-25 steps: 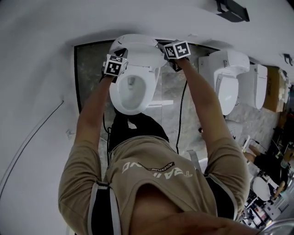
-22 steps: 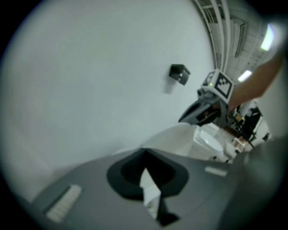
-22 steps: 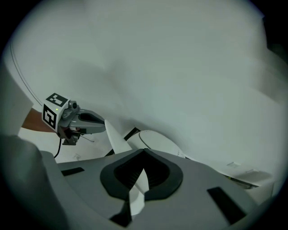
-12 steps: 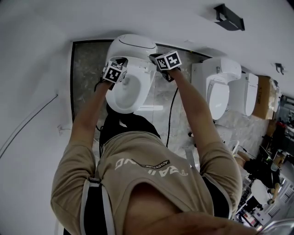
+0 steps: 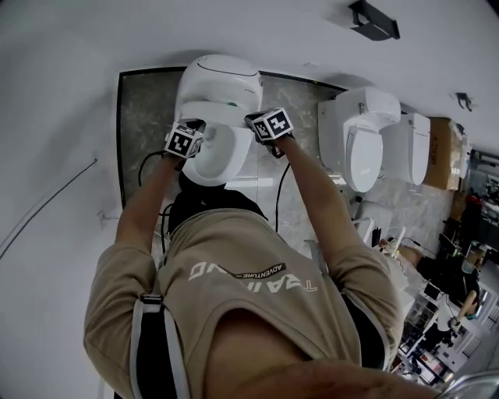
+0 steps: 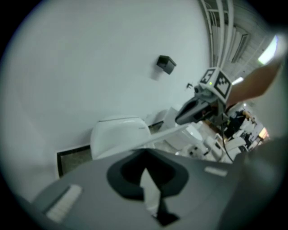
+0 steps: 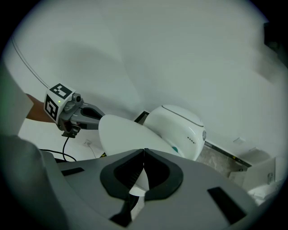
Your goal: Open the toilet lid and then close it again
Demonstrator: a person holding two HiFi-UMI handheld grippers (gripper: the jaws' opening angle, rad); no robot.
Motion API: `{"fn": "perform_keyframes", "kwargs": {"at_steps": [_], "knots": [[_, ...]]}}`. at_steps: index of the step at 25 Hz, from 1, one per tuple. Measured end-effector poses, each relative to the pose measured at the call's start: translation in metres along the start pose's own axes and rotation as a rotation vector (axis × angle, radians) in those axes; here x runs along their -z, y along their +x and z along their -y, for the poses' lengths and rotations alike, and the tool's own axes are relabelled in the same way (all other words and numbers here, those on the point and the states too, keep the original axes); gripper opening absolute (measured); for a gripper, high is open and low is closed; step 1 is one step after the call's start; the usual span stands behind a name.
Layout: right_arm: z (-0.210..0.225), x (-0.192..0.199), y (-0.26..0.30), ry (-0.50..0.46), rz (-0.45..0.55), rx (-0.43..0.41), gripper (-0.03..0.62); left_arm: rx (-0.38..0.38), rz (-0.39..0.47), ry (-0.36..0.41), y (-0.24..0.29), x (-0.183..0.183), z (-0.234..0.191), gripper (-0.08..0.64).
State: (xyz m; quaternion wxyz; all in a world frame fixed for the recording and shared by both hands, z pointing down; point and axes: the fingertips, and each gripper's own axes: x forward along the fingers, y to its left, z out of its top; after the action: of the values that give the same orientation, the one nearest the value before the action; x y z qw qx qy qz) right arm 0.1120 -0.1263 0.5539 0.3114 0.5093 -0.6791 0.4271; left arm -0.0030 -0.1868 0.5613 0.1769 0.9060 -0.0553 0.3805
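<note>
Porcelain filled the middle of the head view: the toilet (image 5: 220, 78) stood at the far edge of a grey marbled floor panel (image 5: 144, 117), backed against the white wall. We saw the toilet lid (image 5: 217, 154) tilted partway between upright and flat, hinged at the back of the toilet, with its free edge toward the person. The left gripper (image 5: 189, 136) was at the lid's left edge and the right gripper (image 5: 263, 125) at its right edge, both pointing downward. In each gripper view the jaws were closed tip to tip with nothing clamped between them, and the lid lay just beyond the tips. We could not tell whether either gripper actually touched it. A black cable (image 5: 279, 195) trailed over the panel near its right edge. Past that edge stood two more toilets (image 5: 359, 132), and a black box (image 5: 373, 19) hung on the wall above them.
</note>
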Motion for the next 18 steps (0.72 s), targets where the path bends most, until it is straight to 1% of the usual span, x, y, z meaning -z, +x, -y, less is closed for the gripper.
{"fn": "perform_keyframes", "kwargs": {"at_steps": [4,7,11,13,16,18], "knots": [[-0.013,0.032,0.004,0.056,-0.012,0.036,0.015,0.020,-0.030,-0.021,-0.005,0.030,0.013,0.003],[-0.029,0.050,0.008,0.081,-0.016,0.044,0.015,0.028,-0.049,-0.034,-0.012,0.053,0.019,0.003],[-0.047,0.071,0.014,0.108,-0.019,0.068,0.015,0.029,-0.063,-0.041,-0.026,0.074,0.027,0.003],[-0.049,0.083,0.013,0.130,-0.035,0.066,0.015,0.029,-0.062,-0.058,-0.028,0.078,0.033,0.005],[-0.051,0.100,0.010,0.166,-0.051,0.061,0.015,0.009,-0.066,-0.075,-0.033,0.074,0.038,0.003],[-0.058,0.110,0.013,0.219,-0.036,0.064,0.015,-0.001,-0.074,-0.079,-0.039,0.079,0.038,0.004]]}}
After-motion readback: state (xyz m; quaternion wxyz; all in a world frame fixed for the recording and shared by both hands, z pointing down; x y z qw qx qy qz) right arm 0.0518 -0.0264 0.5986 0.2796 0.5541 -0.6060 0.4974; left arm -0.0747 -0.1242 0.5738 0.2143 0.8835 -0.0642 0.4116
